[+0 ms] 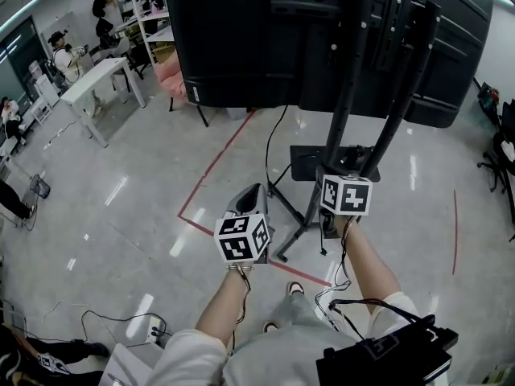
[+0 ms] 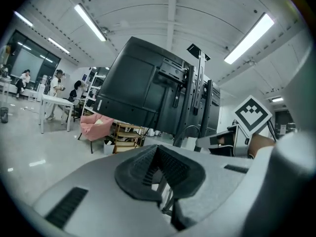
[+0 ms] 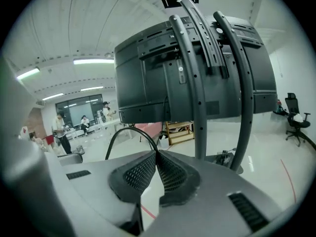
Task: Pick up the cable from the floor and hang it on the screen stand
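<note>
The black cable (image 3: 129, 131) arcs up from the left and runs down into my right gripper (image 3: 157, 153), which is shut on it. From the left gripper view the same cable (image 2: 183, 132) loops just ahead of the right gripper (image 2: 217, 141). The screen stand (image 1: 348, 103) rises right in front of me, its two curved black posts (image 3: 195, 98) carrying the big black screen (image 1: 257, 39), seen from behind. My right gripper (image 1: 342, 179) sits close to the posts. Lower left of it, my left gripper (image 1: 254, 193) is shut, with nothing showing between its pads (image 2: 148, 167).
The stand's black base plate (image 1: 312, 161) and splayed legs (image 1: 294, 240) lie on the glossy floor, crossed by red tape lines (image 1: 216, 167). Another cable (image 1: 278, 147) drops from the screen. White tables (image 1: 96, 83), people and a pink chair (image 1: 169, 75) are far left; an office chair (image 3: 295, 122) far right.
</note>
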Demonstrator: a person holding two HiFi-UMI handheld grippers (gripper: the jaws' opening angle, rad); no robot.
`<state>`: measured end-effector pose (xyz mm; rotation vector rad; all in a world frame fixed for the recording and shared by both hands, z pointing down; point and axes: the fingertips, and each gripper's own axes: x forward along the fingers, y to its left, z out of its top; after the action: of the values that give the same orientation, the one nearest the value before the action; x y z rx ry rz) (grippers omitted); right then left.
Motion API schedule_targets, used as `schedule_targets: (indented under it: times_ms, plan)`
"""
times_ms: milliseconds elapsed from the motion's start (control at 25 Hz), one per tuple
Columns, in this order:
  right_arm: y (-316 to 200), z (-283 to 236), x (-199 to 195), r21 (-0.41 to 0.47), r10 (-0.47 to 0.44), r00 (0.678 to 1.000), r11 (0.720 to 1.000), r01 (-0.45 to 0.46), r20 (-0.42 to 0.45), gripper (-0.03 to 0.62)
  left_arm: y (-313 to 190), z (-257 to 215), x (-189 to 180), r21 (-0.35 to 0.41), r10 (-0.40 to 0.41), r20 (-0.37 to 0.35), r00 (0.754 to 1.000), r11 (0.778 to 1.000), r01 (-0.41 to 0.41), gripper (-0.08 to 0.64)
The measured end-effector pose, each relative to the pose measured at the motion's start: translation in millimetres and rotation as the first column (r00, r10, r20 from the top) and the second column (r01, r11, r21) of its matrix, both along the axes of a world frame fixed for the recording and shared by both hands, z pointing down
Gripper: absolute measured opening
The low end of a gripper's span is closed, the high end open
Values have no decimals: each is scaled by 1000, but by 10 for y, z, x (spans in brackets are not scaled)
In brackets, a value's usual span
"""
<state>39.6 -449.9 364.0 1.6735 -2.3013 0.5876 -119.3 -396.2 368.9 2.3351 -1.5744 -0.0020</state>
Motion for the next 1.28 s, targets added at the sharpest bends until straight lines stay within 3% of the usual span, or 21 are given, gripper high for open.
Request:
schedule_targets:
  times_ms: [360,520,640,920,1280]
  plan:
    - [-496,-1224,-245,109,-69,996,991,74,-47,28,-391,-1171,-130,157,-25,56,998,987,16,3]
    - [-878,-1879,-439,167,-93,987,979,114,-130,28,-630,-1618,-185,190,-45,39,998,981,37,3]
    - [-1140,-2372,-591,194,-96,981,972,129,-171,28,-783,-1931,-209,220,-70,70,995,974,53,3]
    - [-1490,-3161,-794,193,-93,967,971,140,-236,28,-1121,-2594,-287,272,-121,107,987,958,88,3]
    - [-1750,-4133,-815,258,-23,943,959,114,-331,28,-1350,-3336,-389,330,-130,59,990,938,104,3]
